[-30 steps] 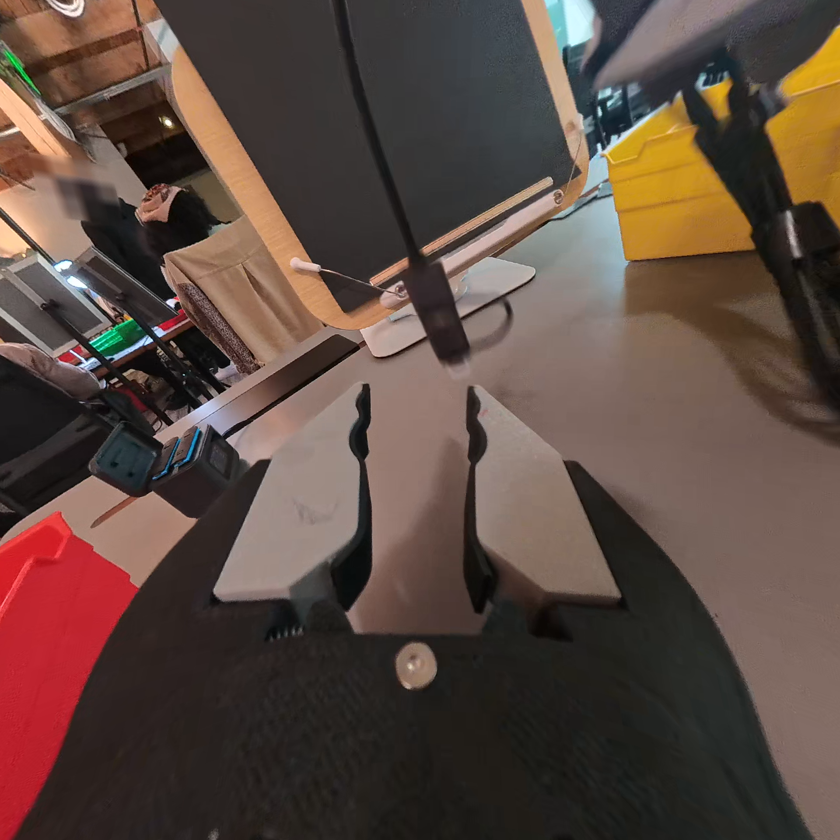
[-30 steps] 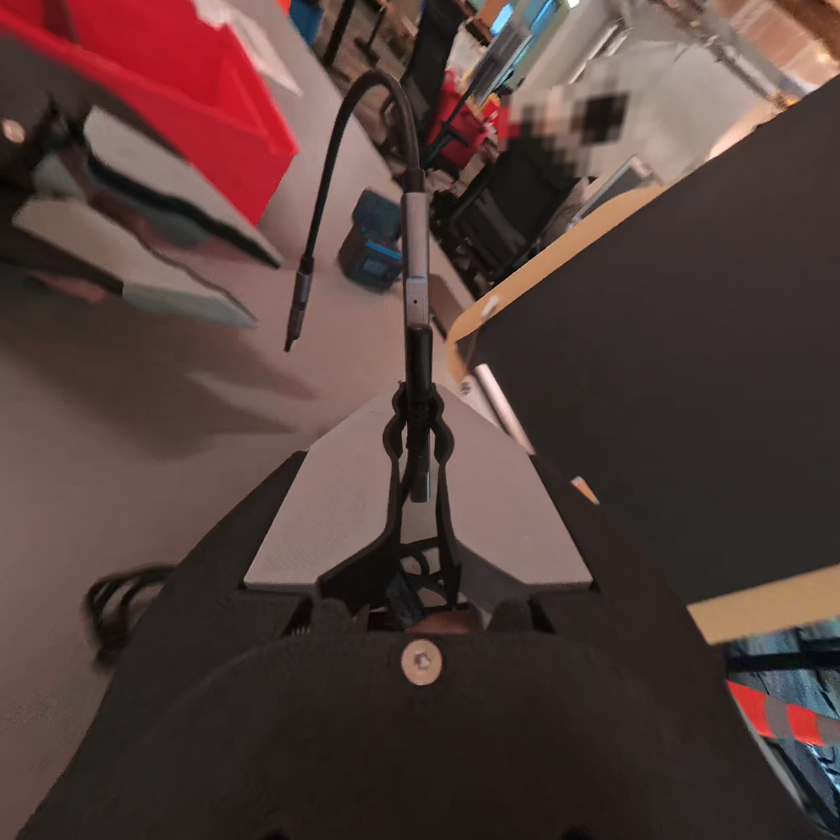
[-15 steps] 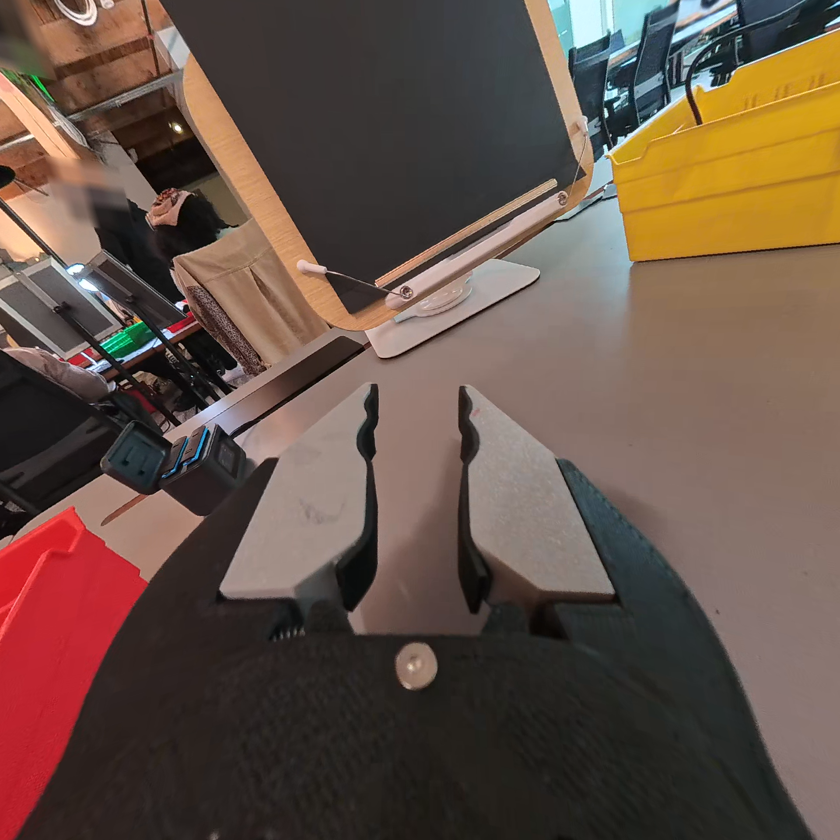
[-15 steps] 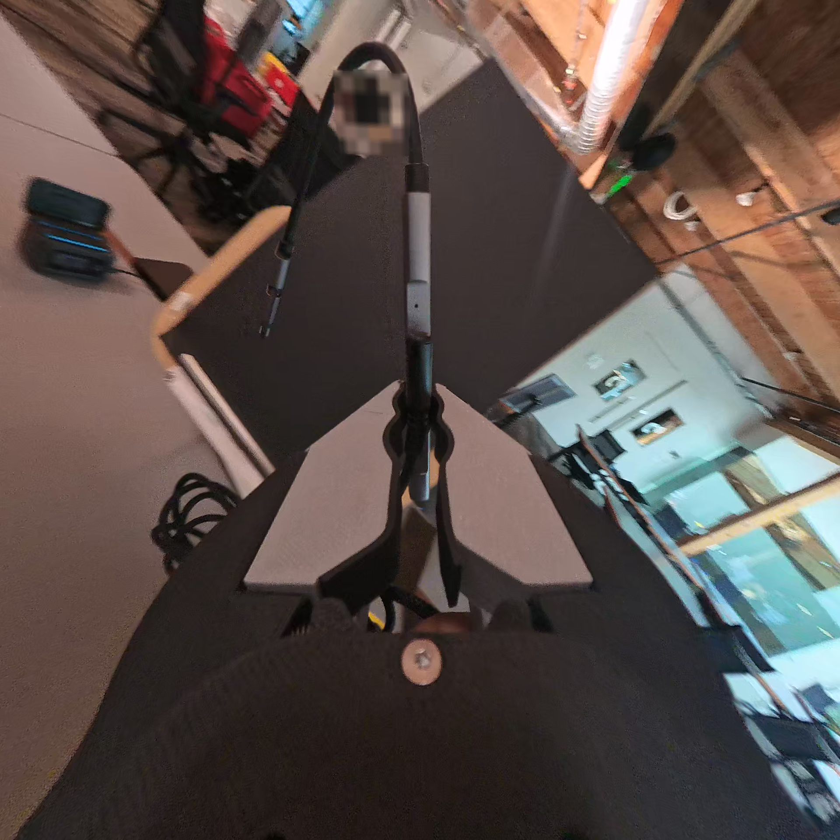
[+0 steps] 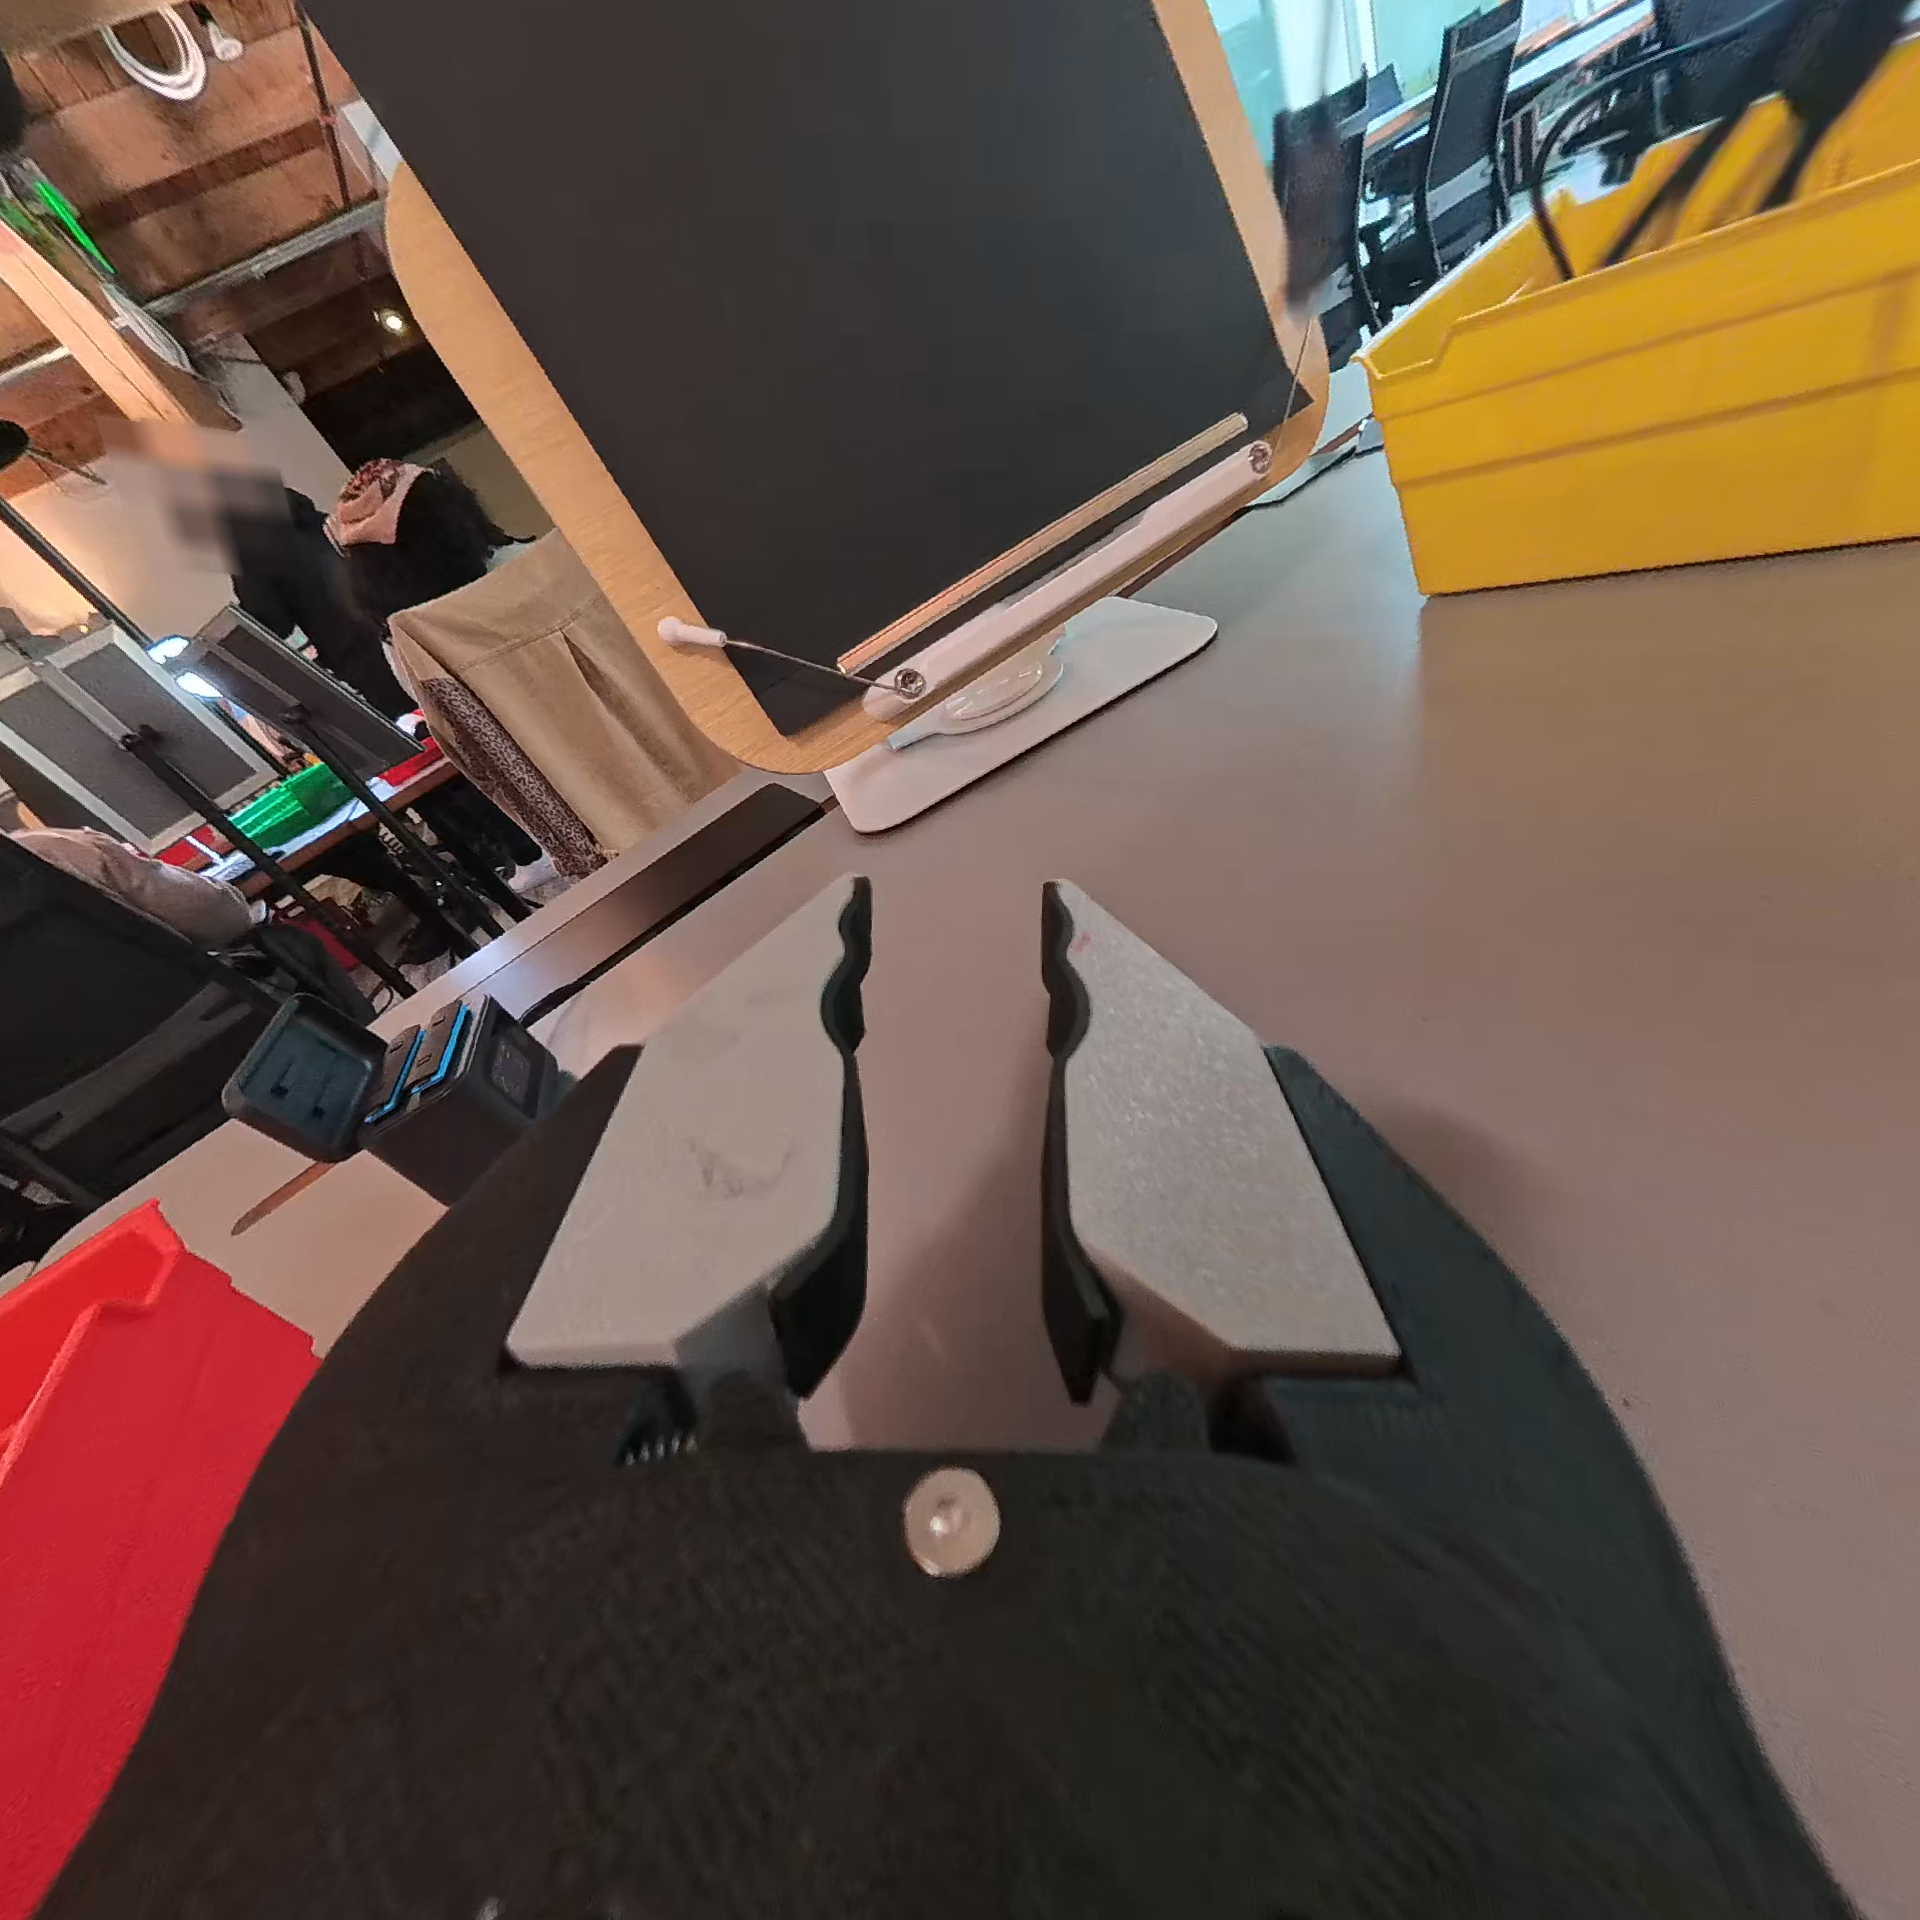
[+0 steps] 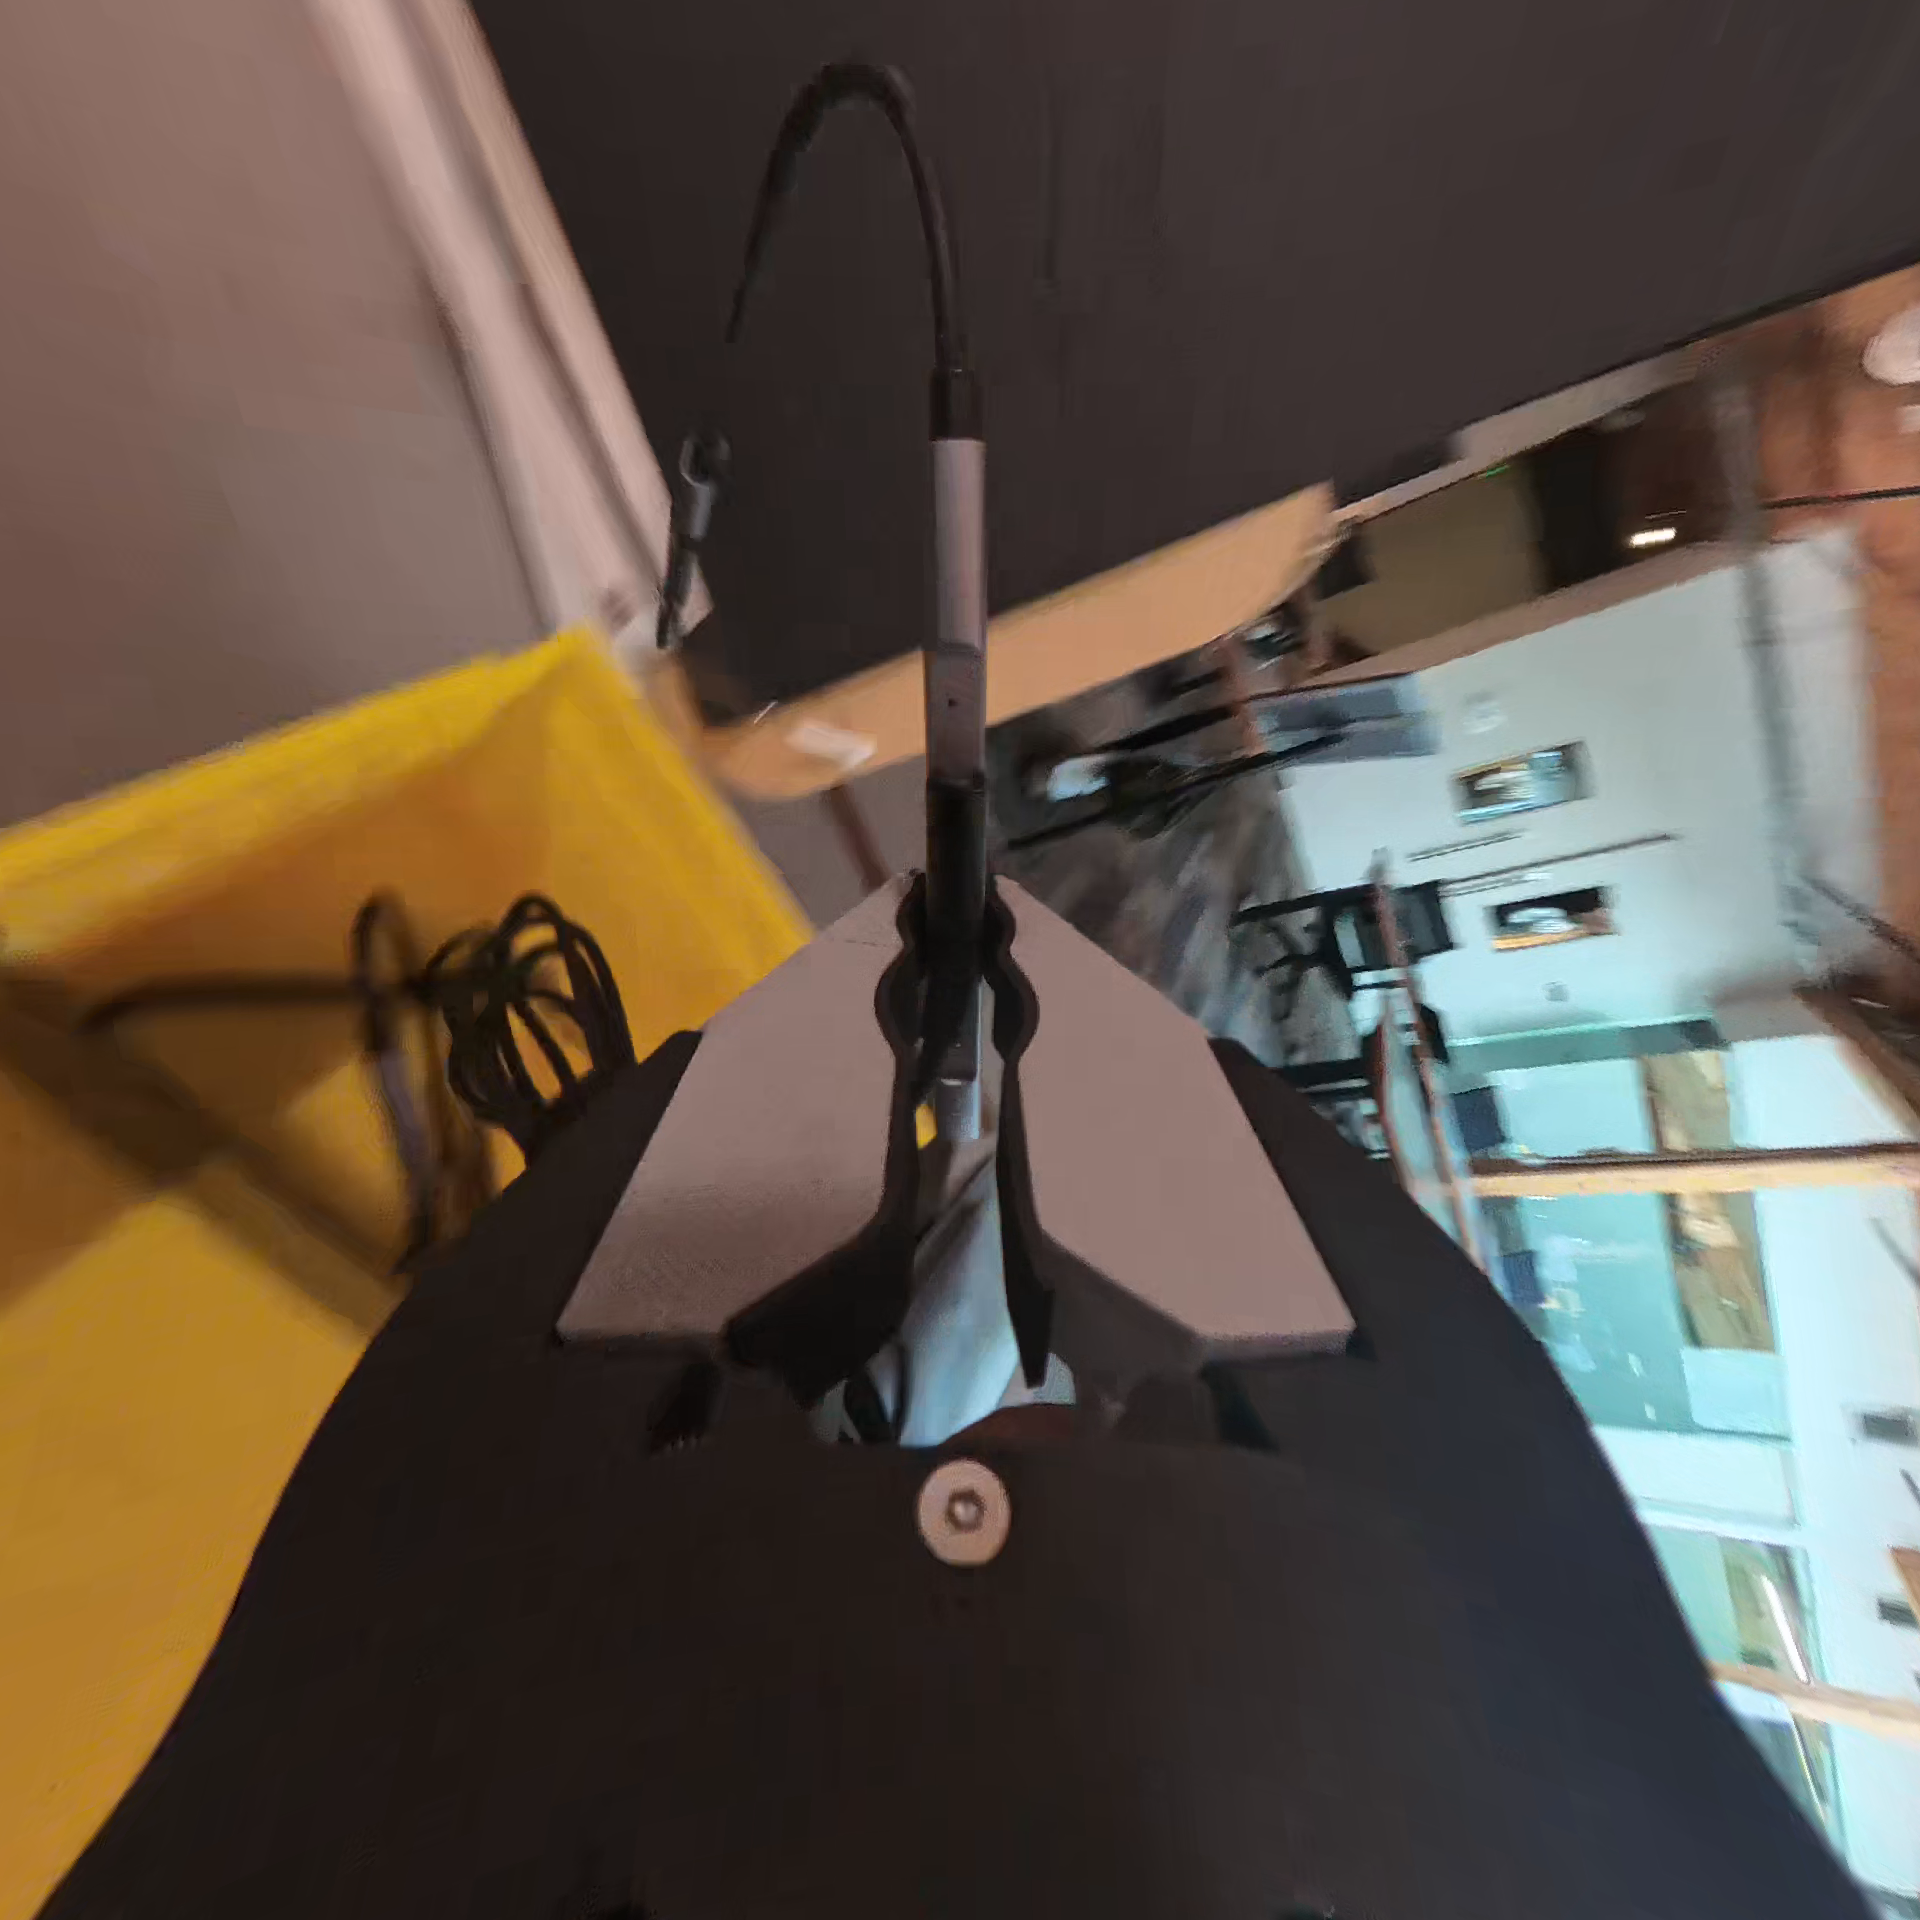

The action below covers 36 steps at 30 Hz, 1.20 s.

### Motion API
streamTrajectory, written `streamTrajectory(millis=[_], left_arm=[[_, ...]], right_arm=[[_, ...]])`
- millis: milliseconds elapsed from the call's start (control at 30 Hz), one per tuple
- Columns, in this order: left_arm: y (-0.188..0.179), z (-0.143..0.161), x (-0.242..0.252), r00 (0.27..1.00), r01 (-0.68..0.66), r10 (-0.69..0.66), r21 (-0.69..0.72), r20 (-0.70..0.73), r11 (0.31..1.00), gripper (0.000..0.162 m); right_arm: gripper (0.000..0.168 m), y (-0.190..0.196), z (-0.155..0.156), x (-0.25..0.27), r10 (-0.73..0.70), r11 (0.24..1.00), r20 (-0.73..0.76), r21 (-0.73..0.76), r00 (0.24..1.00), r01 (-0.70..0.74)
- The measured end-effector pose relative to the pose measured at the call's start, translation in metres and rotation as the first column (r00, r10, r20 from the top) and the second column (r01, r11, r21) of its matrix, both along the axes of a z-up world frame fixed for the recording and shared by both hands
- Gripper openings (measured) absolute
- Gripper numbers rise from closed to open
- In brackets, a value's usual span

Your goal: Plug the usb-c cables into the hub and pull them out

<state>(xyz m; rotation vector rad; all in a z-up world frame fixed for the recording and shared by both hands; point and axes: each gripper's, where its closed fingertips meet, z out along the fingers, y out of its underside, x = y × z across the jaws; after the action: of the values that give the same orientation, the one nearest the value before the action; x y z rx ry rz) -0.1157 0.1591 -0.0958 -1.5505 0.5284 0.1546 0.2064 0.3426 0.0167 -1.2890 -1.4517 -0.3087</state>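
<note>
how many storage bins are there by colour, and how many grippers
yellow plastic bins: 1
red plastic bins: 1
two-finger grippers: 2, the left gripper open over the grey table, the right gripper shut on the slim grey hub
total: 4

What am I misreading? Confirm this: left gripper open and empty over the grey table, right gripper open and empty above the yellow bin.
The right gripper is not open and empty: the right wrist view shows it shut on the hub, whose short cable arcs beyond it. The rest holds: left gripper open and empty over the grey table, yellow bin below the right.
</note>
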Motion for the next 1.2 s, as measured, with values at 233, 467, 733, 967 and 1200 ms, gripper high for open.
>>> streamTrajectory(millis=[233, 467, 733, 967, 1200], left_arm=[[0.002, -0.007, 0.008, 0.999, 0.021, -0.021, -0.021, -0.037, 1.000, 0.030], [0.002, -0.006, 0.000, 1.000, -0.003, 0.003, -0.022, -0.020, 1.000, 0.030], [0.002, -0.007, 0.003, 1.000, 0.014, -0.015, -0.037, -0.011, 0.999, 0.029], [0.001, -0.007, 0.007, 1.000, 0.027, -0.028, -0.038, -0.011, 0.999, 0.030], [0.000, -0.007, 0.005, 1.000, 0.020, -0.021, -0.035, -0.005, 0.999, 0.030]], right_arm=[[0.007, 0.006, -0.109, 0.081, -0.046, 0.906, 0.522, -0.338, 0.852, 0.255], [0.010, 0.025, -0.160, 0.055, -0.062, 0.830, 0.603, -0.412, 0.795, 0.377], [0.045, 0.010, -0.119, 0.060, -0.081, 0.768, 0.429, -0.548, 0.900, 0.330], [0.062, -0.018, -0.082, 0.065, -0.092, 0.773, 0.240, -0.595, 0.966, 0.222], [0.020, -0.031, -0.051, 0.002, 0.011, 0.837, 0.035, -0.547, 0.999, 0.010]])
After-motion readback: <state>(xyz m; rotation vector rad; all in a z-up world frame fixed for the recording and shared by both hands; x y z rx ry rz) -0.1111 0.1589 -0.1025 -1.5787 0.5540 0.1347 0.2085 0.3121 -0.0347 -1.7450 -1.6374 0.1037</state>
